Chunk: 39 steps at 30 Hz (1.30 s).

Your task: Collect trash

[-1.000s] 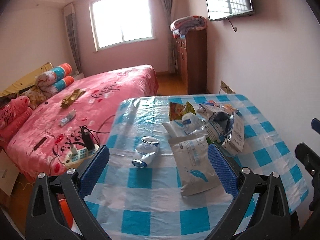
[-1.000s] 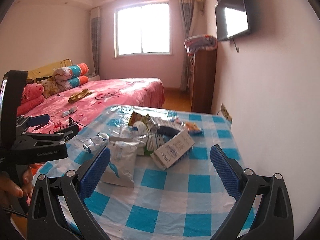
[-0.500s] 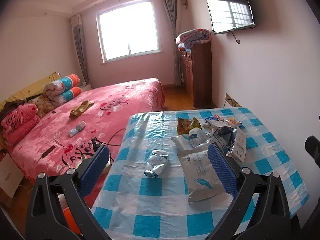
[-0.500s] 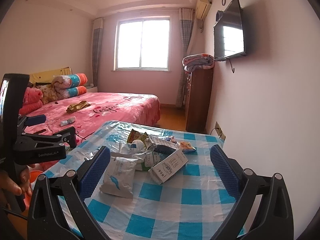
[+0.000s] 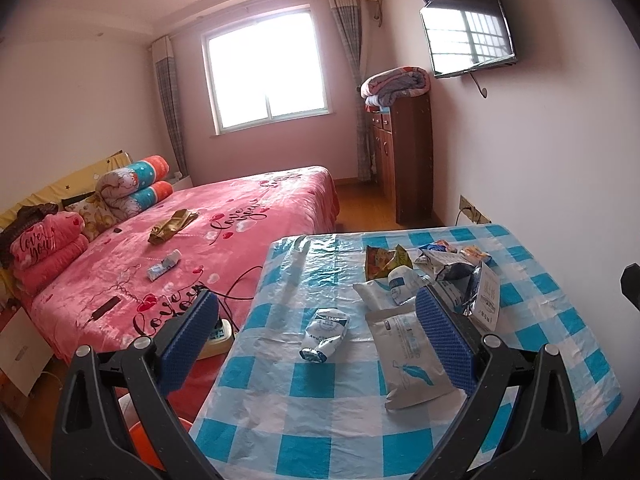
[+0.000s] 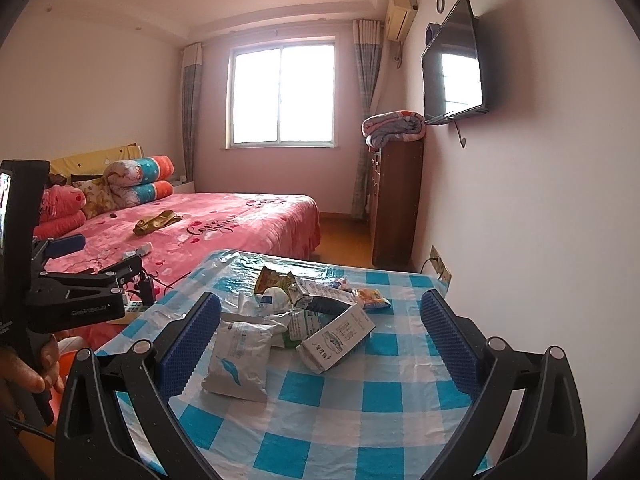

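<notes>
Pink-walled bedroom with a bed (image 5: 224, 220) under a heart-print blanket; beside it a table in a blue-checked cloth (image 6: 360, 396) carries the trash; a white pouch with a blue feather mark (image 6: 240, 356), a white carton (image 6: 340, 338) tilted on the heap, a crumpled milk packet (image 5: 326, 332) lying apart. Left gripper (image 5: 316, 344) and right gripper (image 6: 320, 344) both hover spread wide, holding nothing.

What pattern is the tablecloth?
Blue-and-white checks on the tablecloth, clearest in the right wrist view.
</notes>
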### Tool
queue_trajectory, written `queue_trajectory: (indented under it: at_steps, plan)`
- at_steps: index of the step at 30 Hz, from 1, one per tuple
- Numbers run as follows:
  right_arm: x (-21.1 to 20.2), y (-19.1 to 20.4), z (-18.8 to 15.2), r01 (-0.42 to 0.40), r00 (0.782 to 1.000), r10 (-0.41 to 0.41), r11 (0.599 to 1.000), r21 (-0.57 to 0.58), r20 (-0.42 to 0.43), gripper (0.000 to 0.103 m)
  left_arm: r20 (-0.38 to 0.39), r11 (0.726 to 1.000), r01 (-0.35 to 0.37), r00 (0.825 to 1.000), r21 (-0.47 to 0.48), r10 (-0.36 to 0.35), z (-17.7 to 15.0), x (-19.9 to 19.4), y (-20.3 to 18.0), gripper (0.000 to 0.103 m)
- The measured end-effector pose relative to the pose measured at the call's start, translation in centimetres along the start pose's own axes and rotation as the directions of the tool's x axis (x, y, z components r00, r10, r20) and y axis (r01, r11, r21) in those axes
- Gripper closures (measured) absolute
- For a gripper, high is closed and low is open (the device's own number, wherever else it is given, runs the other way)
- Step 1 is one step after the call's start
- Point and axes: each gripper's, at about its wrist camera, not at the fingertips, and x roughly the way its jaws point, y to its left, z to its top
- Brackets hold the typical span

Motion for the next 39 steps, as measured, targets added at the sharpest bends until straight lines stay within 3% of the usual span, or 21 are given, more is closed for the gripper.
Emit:
queue_trajectory:
  at_steps: [12,18,21,27,34,39]
  plan:
    - [0.2,-0.7,0.1,-0.013,1.0,0.014,0.999,0.032,-0.011,0.004,-0.021,1.0,0.0,1.0,0.0,0.0,-0.6,0.6,0.3,0.004]
    - [2.0,-2.4,-1.1,-0.037,0.996,0.045,0.992,0.123,-0.07,0.004,-0.093,0.993,0.078,0.992,-0.084,-0.086,-2.4,2.8,1.6,0.004]
    - [3.3,-3.9,-2.1,-0.038,0.992,0.059,0.982,0.186,-0.108,0.004,-0.164,0.976,0.13,0.974,-0.174,-0.159,-4.1,4.6,2.1,0.004]
    - [7.0,-7.2,-4.8,-0.021,0.97,0.1,0.943,0.333,-0.22,0.004,-0.254,0.926,0.229,0.917,-0.299,-0.308,-7.3,8.3,1.7,0.004]
    - [12.0,-10.1,-7.7,-0.036,0.922,0.234,0.846,0.532,-0.309,0.005,-0.314,0.929,0.288,0.882,-0.232,-0.352,-7.7,11.4,-2.3,0.004]
    - [15.6,-10.4,-8.7,-0.068,0.887,0.331,0.784,0.618,-0.323,0.005,-0.367,0.942,0.275,0.87,-0.191,-0.328,-7.8,13.8,-4.3,0.004]
